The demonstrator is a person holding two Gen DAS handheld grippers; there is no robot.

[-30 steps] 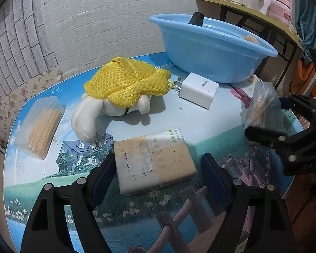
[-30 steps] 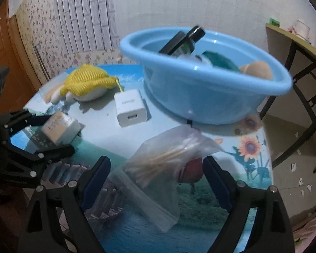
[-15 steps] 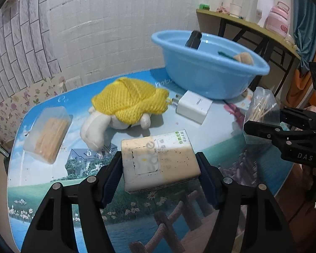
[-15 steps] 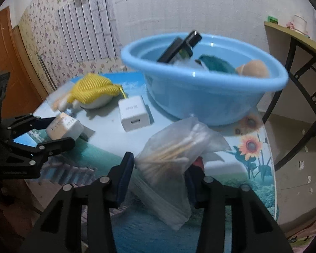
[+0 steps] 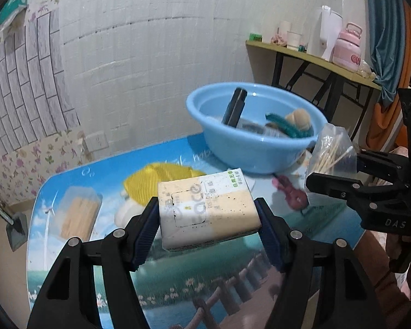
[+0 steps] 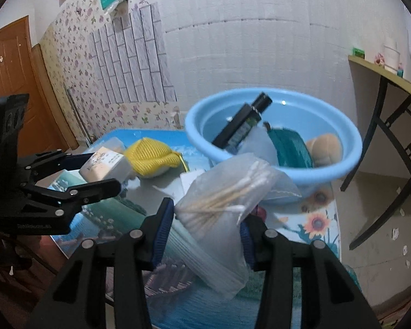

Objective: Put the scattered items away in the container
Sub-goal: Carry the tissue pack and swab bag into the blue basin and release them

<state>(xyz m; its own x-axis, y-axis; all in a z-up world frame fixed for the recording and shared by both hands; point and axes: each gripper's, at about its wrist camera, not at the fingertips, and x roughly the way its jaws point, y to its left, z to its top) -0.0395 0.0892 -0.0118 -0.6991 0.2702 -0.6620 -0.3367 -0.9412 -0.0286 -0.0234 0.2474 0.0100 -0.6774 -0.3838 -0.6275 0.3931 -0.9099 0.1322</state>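
Observation:
My left gripper (image 5: pixel 208 224) is shut on a beige and white tissue pack (image 5: pixel 205 208), held above the picture-printed table (image 5: pixel 68 274). The same pack (image 6: pixel 104 164) shows at the left of the right wrist view. My right gripper (image 6: pixel 205 227) is shut on a clear bag of cotton swabs (image 6: pixel 224 200), also lifted; that bag (image 5: pixel 331 150) appears at the right of the left wrist view. The blue basin (image 6: pixel 328 175) stands at the far side of the table, holding a black bottle (image 6: pixel 241 126), a teal item and a tan round thing.
A yellow mesh-covered plush (image 5: pixel 161 181) lies behind the tissue pack, and a clear box of sticks (image 5: pixel 79 216) lies at the table's left. A white charger (image 6: pixel 189 181) peeks out behind the swab bag. A side table with cups (image 5: pixel 315 54) stands against the wall at right.
Both grippers closed on their items, the left on the tissue pack and the right on the swab bag, then rose off the table. The basin now sits lower in both views.

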